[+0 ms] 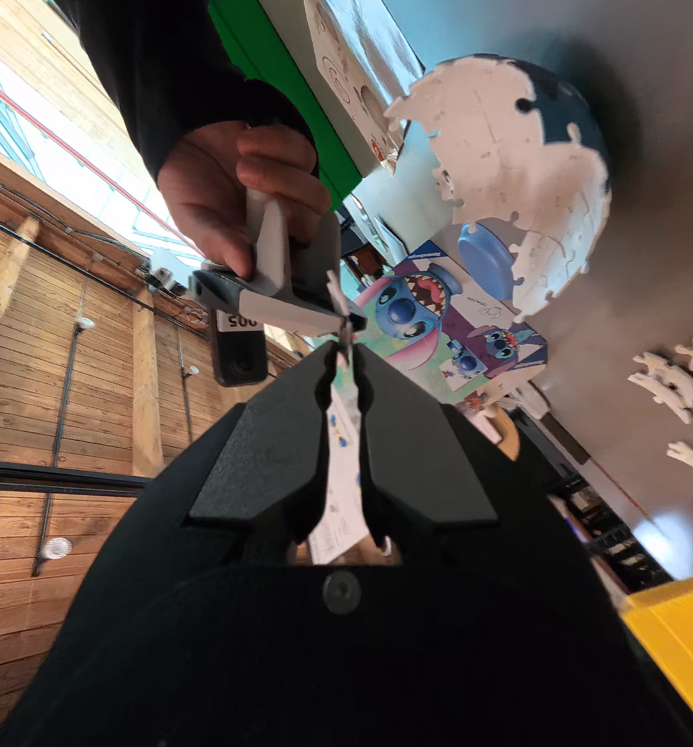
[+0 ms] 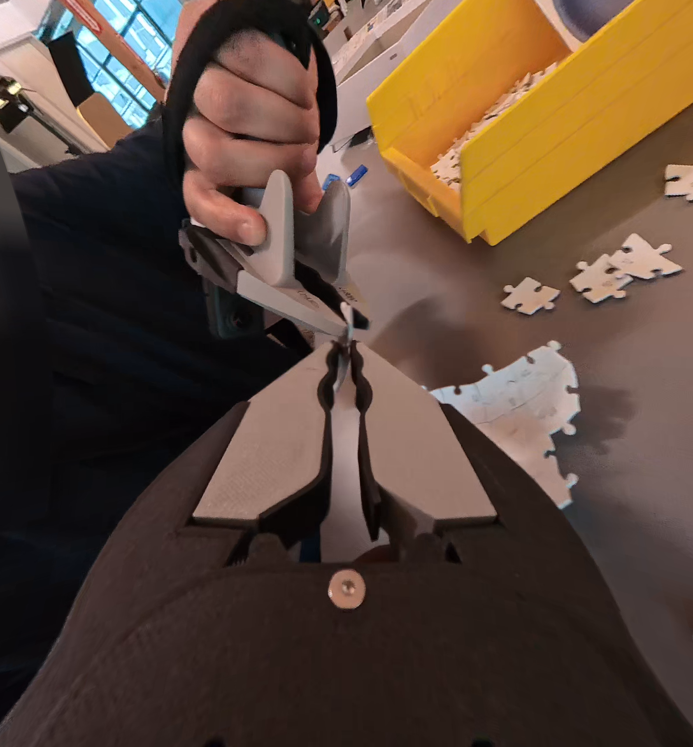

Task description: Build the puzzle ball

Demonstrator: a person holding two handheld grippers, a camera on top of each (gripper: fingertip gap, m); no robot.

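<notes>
Wooden plank walls and tall windows are filling the background of the left wrist view, while a grey-brown table is spreading out under both cameras. At the centre, the two grippers are meeting tip to tip in the air. The left gripper, with black fingers, is sitting nearly closed, its jaws pinching the edge of a thin white puzzle piece. The right gripper, with grey fingers, is likewise narrowed to a slit and is clamping the same puzzle piece from the opposite side, seen edge-on. Each view is showing the other tool gripped by a person's hand in a dark sleeve.

Off to the side, the partly built puzzle ball is resting on the table, white inside with a dark blue outer patch, well apart from the grippers. A blue stand is lying beside it, near a colourful cartoon puzzle box. A flat cluster of joined pieces is lying near the right gripper, loose pieces are scattered beyond, and a yellow bin is holding many more.
</notes>
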